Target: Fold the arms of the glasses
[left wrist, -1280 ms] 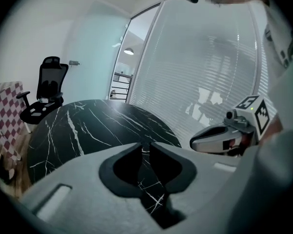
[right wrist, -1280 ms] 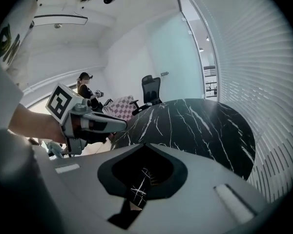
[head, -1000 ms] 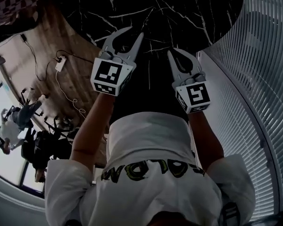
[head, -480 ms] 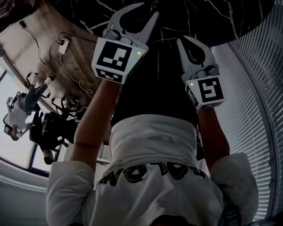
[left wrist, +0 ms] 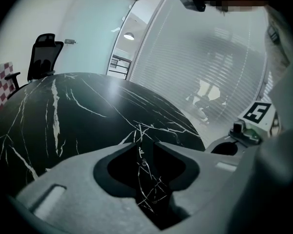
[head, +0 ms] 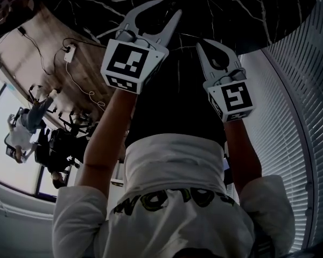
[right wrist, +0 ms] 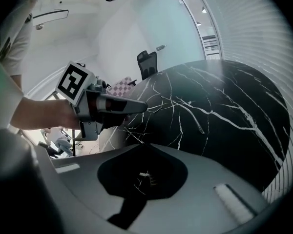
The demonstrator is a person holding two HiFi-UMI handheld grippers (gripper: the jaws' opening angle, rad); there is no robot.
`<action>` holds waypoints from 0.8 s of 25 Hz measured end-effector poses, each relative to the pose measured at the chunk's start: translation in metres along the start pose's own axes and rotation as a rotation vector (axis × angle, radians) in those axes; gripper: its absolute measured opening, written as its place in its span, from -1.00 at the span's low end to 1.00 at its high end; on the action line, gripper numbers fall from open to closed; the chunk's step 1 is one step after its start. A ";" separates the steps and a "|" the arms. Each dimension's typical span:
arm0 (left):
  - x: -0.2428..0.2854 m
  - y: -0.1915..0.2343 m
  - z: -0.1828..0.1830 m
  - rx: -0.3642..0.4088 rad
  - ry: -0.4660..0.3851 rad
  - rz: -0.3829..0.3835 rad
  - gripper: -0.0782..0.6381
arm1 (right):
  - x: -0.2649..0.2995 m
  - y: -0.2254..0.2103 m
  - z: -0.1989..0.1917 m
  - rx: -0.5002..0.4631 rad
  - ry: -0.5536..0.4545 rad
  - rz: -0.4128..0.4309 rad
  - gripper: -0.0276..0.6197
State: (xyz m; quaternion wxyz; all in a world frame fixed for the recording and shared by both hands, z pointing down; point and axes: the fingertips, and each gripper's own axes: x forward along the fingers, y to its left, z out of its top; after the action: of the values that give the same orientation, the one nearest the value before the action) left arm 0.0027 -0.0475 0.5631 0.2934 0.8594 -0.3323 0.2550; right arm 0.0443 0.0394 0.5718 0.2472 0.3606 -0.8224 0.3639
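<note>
No glasses show in any view. In the head view my left gripper [head: 171, 7] is held up over the near edge of a round black marble table [head: 231, 9], its jaws a narrow gap apart with nothing between them. The left gripper view [left wrist: 145, 143] shows that same slit, with the table's white veins seen through it. My right gripper [head: 209, 43] hangs beside it, a little nearer to me, jaws closed tip to tip and empty. In the right gripper view [right wrist: 139, 144] the tips meet, and the left gripper [right wrist: 115, 106] reaches in from the left.
The black marble table [left wrist: 63, 111] has white veins. A black office chair [left wrist: 41, 55] stands behind it. Slatted blinds [head: 301, 101] run along the right. On the wooden floor at left lie cables and a power strip [head: 70, 52].
Both grippers have risen in the head view towards the table over the last second, the left more than the right. Neither jaw opening looks different.
</note>
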 end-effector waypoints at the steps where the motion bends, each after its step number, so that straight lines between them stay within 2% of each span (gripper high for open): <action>1: -0.001 -0.002 0.002 -0.007 0.004 -0.008 -0.49 | -0.002 0.000 0.004 0.001 0.000 -0.006 -0.91; 9: -0.015 -0.016 0.013 -0.033 0.007 -0.040 -0.49 | -0.009 0.002 0.023 -0.014 0.008 -0.048 -0.91; 20: -0.015 -0.028 0.008 -0.085 -0.008 -0.098 -0.49 | 0.009 -0.006 0.045 -0.037 0.000 -0.044 -0.91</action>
State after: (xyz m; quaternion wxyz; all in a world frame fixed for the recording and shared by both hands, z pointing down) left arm 0.0147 -0.0297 0.5382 0.3405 0.8623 -0.3015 0.2226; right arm 0.0372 -0.0024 0.5532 0.2620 0.3738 -0.8210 0.3430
